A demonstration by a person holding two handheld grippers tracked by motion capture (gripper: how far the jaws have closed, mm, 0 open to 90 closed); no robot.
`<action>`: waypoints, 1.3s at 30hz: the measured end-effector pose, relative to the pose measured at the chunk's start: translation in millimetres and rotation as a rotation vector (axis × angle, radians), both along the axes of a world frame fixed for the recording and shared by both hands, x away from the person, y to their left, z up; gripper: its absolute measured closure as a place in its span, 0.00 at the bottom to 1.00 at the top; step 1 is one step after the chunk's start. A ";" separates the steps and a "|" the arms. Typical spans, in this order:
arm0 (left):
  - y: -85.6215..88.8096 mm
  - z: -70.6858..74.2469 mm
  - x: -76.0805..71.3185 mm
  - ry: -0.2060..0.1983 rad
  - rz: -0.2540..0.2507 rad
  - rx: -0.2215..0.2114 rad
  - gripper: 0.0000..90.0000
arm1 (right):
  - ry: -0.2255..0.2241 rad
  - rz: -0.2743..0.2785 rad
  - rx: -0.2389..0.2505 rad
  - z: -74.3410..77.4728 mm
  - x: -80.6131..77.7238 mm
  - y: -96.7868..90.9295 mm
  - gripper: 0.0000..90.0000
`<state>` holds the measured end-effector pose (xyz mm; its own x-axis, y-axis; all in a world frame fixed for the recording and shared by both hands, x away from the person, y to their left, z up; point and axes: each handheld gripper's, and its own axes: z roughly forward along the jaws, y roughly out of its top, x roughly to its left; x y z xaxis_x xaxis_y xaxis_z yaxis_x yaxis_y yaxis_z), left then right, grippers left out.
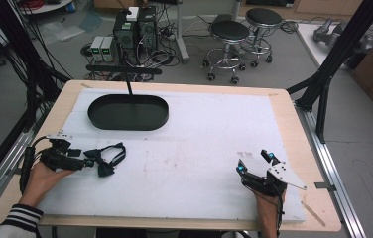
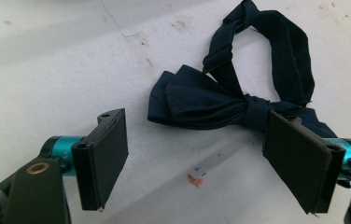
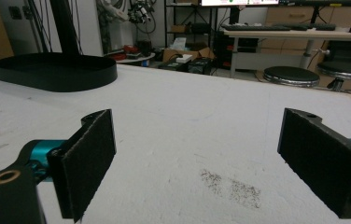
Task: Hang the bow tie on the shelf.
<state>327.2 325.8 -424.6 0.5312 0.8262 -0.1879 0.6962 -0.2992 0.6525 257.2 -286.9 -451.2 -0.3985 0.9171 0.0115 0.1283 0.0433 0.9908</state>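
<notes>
White matting (image 1: 194, 148) spreads below the black tray (image 1: 128, 112), my left claw (image 2: 197, 156) gaping just short of the bow tie (image 2: 211, 100), right claw (image 3: 201, 163) released too; closing now risks pinching only its strap.

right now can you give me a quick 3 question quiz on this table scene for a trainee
1. True or false: the left claw is shut on the dark navy fabric bow tie.
2. Multiple choice: where does the black oval tray sit on the white foam mat?
A. far left part
B. near right corner
C. under the right claw
3. Fill in: in the right claw's own view its two pads stand wide apart with nothing but ____ mat between them.

Key
1. False: it is open, and the bow tie lies on the mat just past its pads.
2. A
3. bare
</notes>
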 end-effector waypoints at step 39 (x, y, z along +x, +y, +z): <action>-18.3 -3.1 14.6 0.046 0.056 -0.089 0.45 | 0.003 -0.003 0.003 0.0 -0.3 0.2 0.12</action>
<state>341.9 307.5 -427.7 0.4740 0.8332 -0.2848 0.7403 -0.2019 0.6413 256.9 -286.7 -451.2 -0.3957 0.9183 0.0155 0.1312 0.0398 0.9906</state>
